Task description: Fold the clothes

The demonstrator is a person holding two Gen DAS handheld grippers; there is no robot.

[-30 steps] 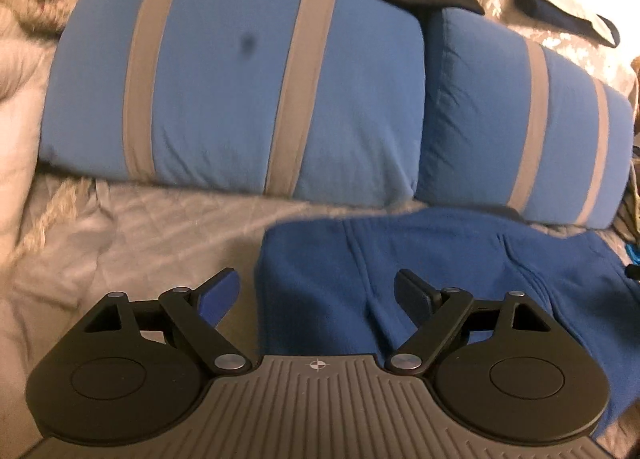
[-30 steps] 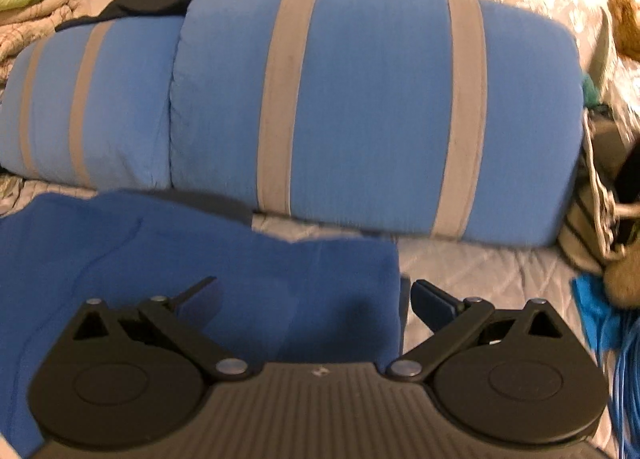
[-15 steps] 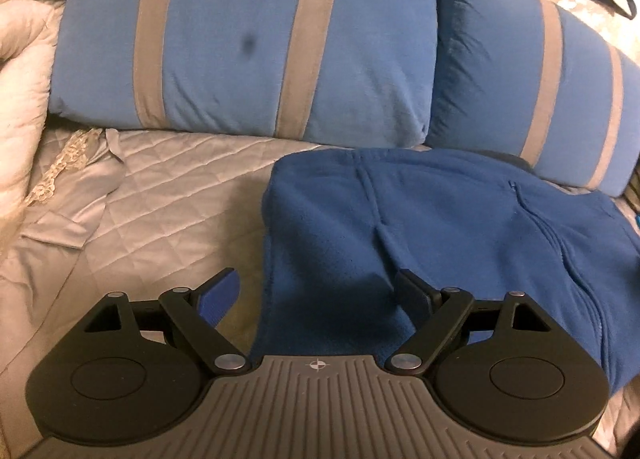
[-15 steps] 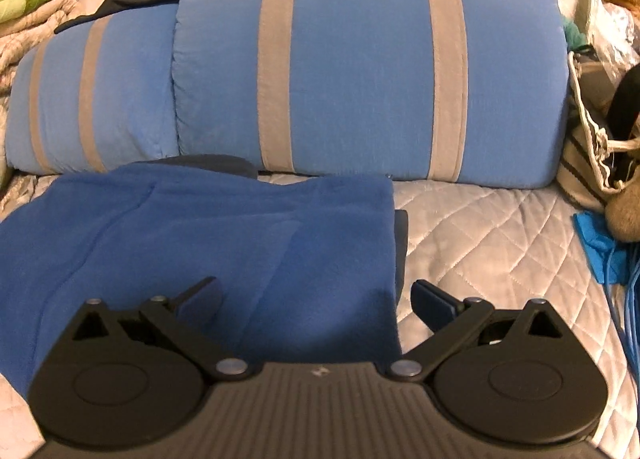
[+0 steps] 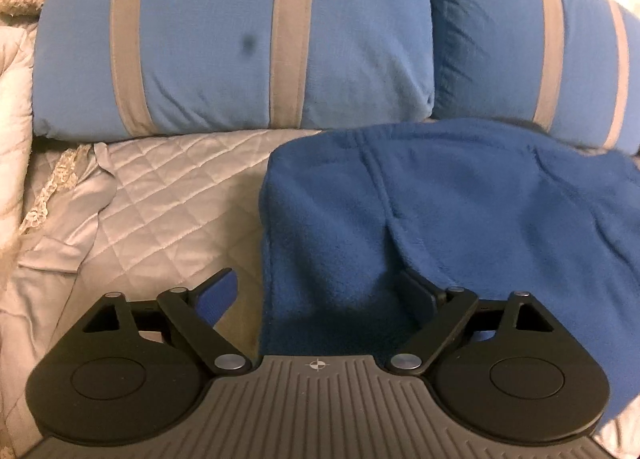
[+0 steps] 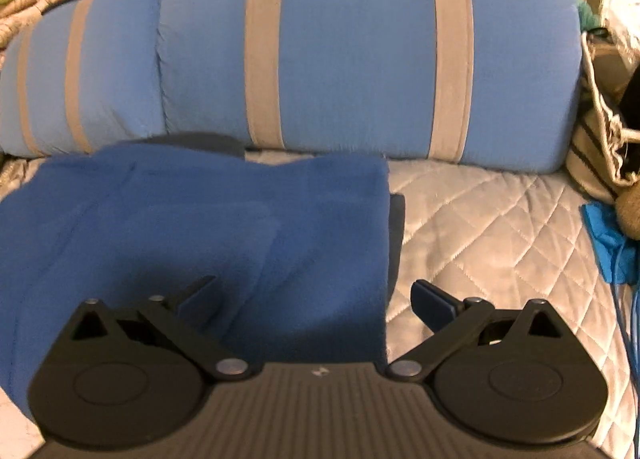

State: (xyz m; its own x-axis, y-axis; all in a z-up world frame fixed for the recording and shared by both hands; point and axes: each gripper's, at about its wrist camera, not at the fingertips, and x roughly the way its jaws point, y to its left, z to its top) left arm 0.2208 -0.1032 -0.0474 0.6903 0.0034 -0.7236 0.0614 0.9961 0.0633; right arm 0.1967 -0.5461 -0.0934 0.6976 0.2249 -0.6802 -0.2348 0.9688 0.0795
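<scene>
A dark blue fleece garment point(image 5: 460, 211) lies folded on the quilted grey bedspread point(image 5: 168, 211), its far edge against the pillows. My left gripper point(image 5: 320, 291) is open and straddles the garment's left edge, one finger over the quilt and one over the fleece. In the right wrist view the same garment point(image 6: 200, 227) fills the left half. My right gripper point(image 6: 308, 295) is open and straddles its right edge, with the right finger over the bedspread point(image 6: 500, 227). I cannot tell if the fingers touch the cloth.
Two light blue pillows with grey stripes point(image 5: 232, 35) point(image 6: 360, 51) stand along the back. A striped bag point(image 6: 600, 131) and bright blue cloth point(image 6: 612, 243) lie at the right. A cream blanket point(image 5: 16, 59) lies at the left.
Both grippers have tilted downward and drawn back over the garment, so more bedspread and fleece show in front. Both stay open. The garment looks unmoved.
</scene>
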